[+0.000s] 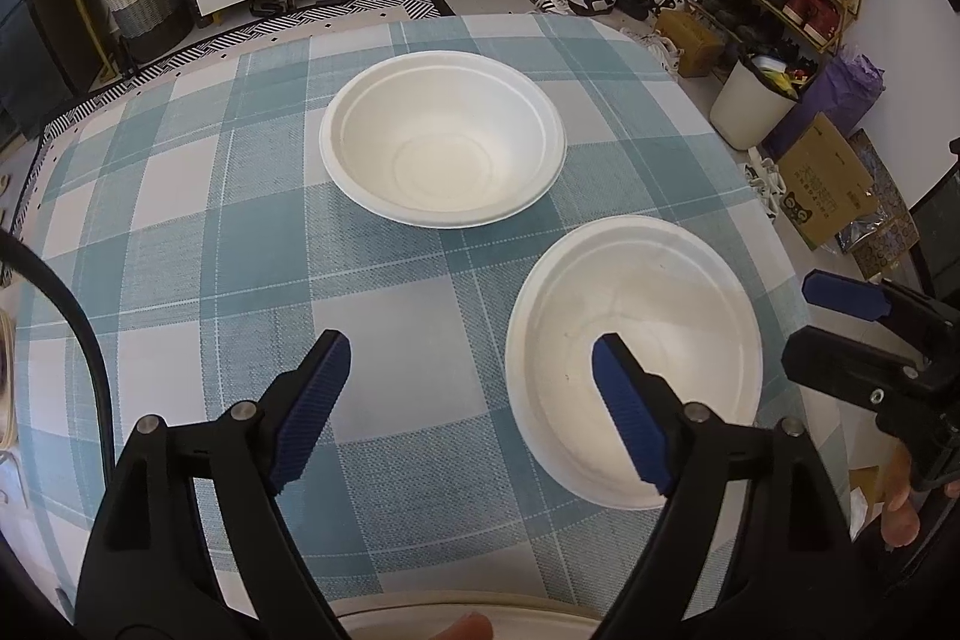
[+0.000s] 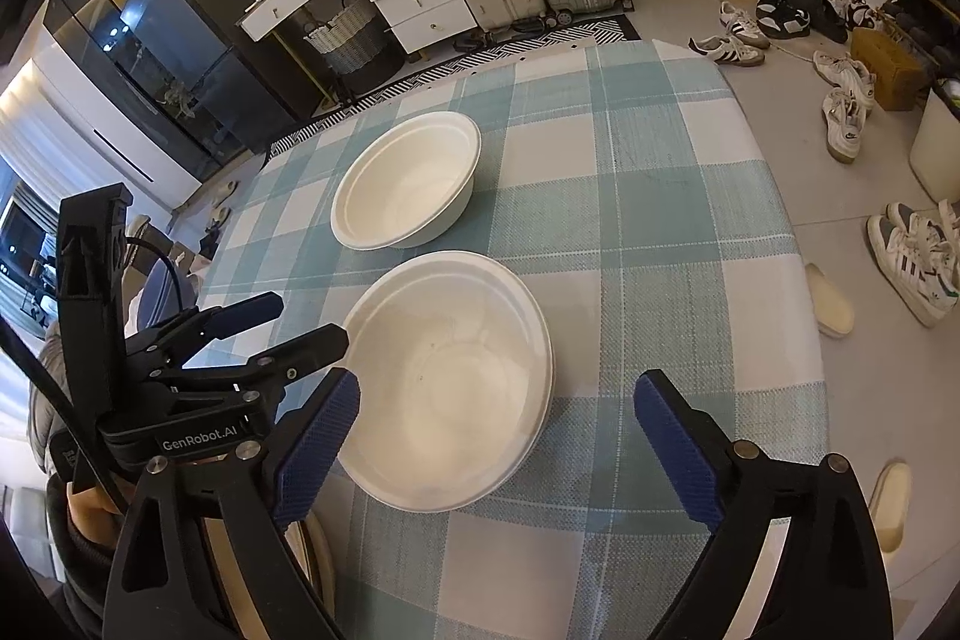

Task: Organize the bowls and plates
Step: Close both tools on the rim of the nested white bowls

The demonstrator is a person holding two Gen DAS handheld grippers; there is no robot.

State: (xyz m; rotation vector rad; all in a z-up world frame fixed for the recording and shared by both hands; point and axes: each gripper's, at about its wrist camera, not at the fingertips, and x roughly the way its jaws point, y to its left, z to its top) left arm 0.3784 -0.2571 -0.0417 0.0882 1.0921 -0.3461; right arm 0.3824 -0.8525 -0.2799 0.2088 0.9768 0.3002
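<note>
Bowls (image 1: pixel 443 137) (image 1: pixel 633 361): 2, white, upright, apart.

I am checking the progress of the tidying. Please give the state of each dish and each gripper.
Far bowl: upright, empty, alone.
Near bowl: upright, empty, not stacked.
Left gripper: open, holding nothing.
Right gripper: open, holding nothing.

We see only two white bowls on the checked tabletop (image 1: pixel 198 232): the far bowl (image 1: pixel 443 137) and the near bowl (image 1: pixel 634 361), close but apart. Bare cloth lies open left of the bowls and along the right edge.
</note>
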